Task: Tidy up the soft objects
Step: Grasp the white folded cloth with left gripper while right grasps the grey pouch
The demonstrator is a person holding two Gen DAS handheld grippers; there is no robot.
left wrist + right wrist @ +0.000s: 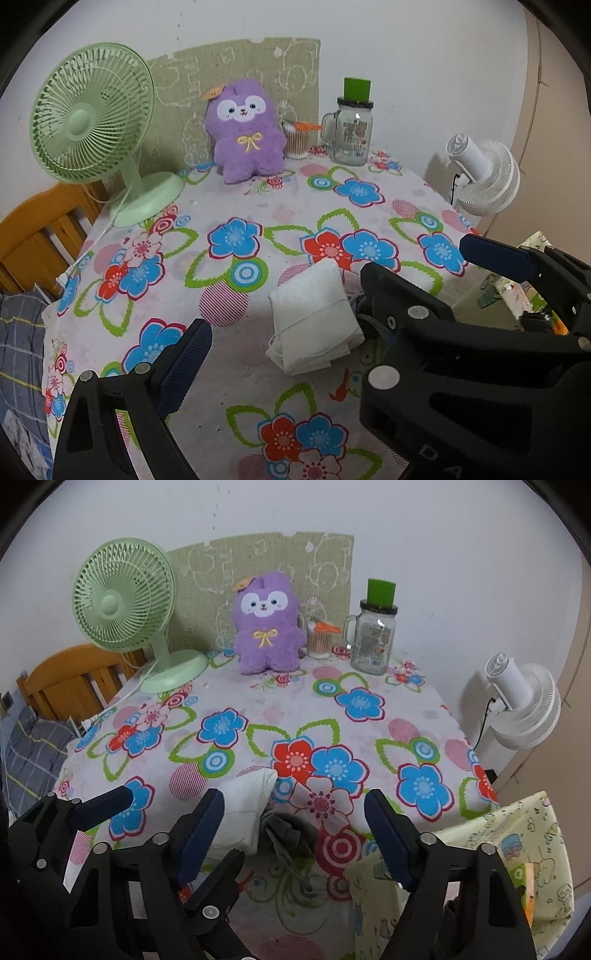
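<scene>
A folded white cloth (314,321) lies near the front of the table on the floral tablecloth (258,206). My left gripper (332,291) is open, its fingers either side of the cloth and above it. In the right wrist view the white cloth (243,812) lies beside a crumpled grey cloth (288,834). My right gripper (293,834) is open over the grey cloth, empty. The left gripper (166,801) shows at the lower left there. A purple plush toy (245,133) sits at the back against the wall.
A green desk fan (96,125) stands at the back left. A glass mug jar with a green lid (352,129) and a cotton-swab jar (297,142) stand at the back right. A white fan (487,173) is off the table's right edge. A wooden chair (40,236) is left.
</scene>
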